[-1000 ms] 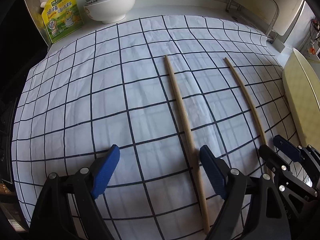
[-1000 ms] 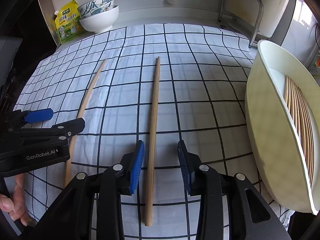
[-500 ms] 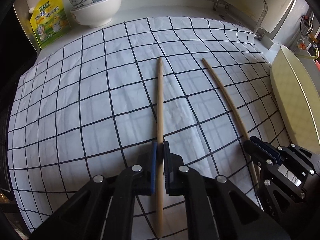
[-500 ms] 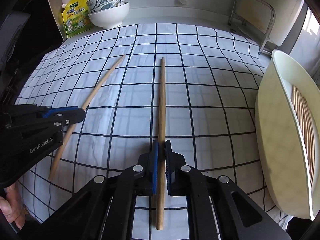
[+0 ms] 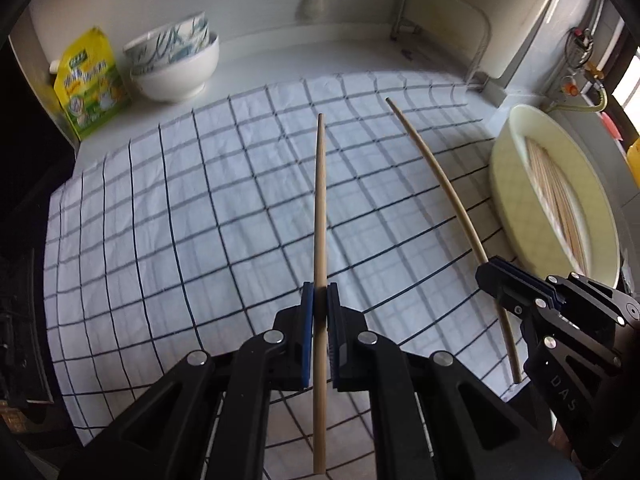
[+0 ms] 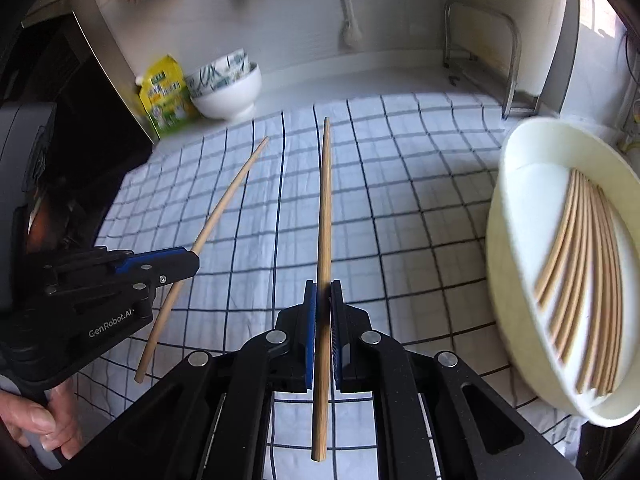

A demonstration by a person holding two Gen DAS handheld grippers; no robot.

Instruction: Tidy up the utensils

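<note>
My left gripper [image 5: 319,308] is shut on a wooden chopstick [image 5: 320,208] and holds it lifted above the checked cloth [image 5: 180,220]. My right gripper [image 6: 323,304] is shut on a second wooden chopstick [image 6: 325,200], also lifted. Each sees the other: the right gripper [image 5: 516,284] with its chopstick [image 5: 440,184] shows at the right of the left wrist view, the left gripper [image 6: 160,264] with its chopstick [image 6: 224,204] at the left of the right wrist view. A cream oval tray [image 6: 508,280] at the right holds several chopsticks [image 6: 580,260].
Stacked white bowls [image 5: 176,68] and a yellow-green packet [image 5: 90,80] stand at the back left. A metal rack [image 6: 480,44] stands at the back right. A dark appliance [image 6: 60,100] borders the left side.
Both grippers closed on their chopsticks, which lay on the cloth a second ago, and have since lifted them off the cloth. The views have risen and tilted up.
</note>
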